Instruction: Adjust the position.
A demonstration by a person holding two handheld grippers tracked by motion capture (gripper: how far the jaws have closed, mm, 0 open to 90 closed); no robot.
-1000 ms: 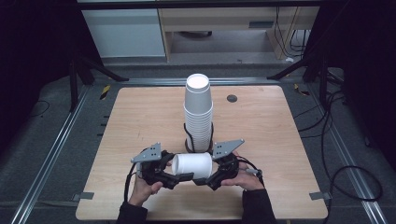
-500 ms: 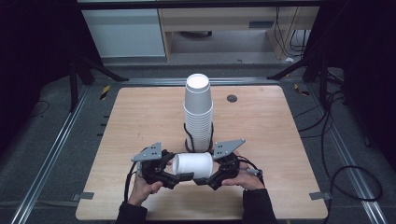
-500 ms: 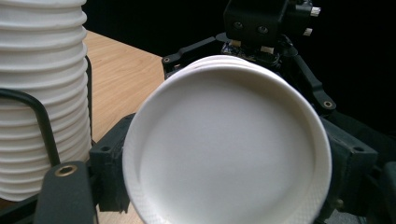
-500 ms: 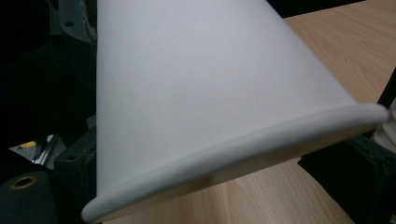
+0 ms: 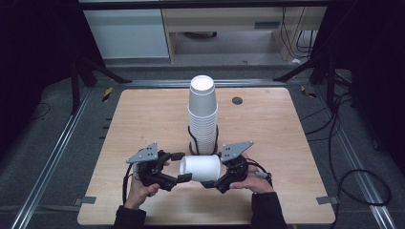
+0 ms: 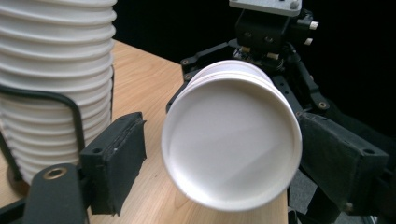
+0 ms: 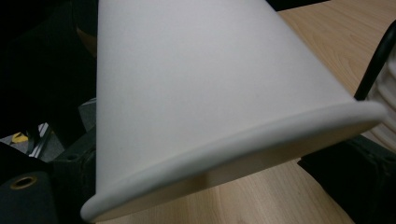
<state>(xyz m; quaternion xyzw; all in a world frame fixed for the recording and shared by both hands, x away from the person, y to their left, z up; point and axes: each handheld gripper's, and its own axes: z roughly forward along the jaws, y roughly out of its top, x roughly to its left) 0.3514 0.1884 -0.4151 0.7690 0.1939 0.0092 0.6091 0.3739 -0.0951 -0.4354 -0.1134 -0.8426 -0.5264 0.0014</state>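
One wooden table (image 5: 143, 124) stood in the high view. On it was one tall stack of white cups (image 5: 202, 114); its cups were nested too tightly to count, though well over ten rims showed on its side in the left gripper view. One black wire holder (image 5: 192, 138) ringed the foot of that stack. One loose white cup (image 5: 200, 168) lay on its side just in front of the stack. Two grippers flanked that cup: one left gripper (image 5: 183, 167) and one right gripper (image 5: 210, 171). Two hands held them. One small dark round spot (image 5: 237, 100) sat right of the stack.
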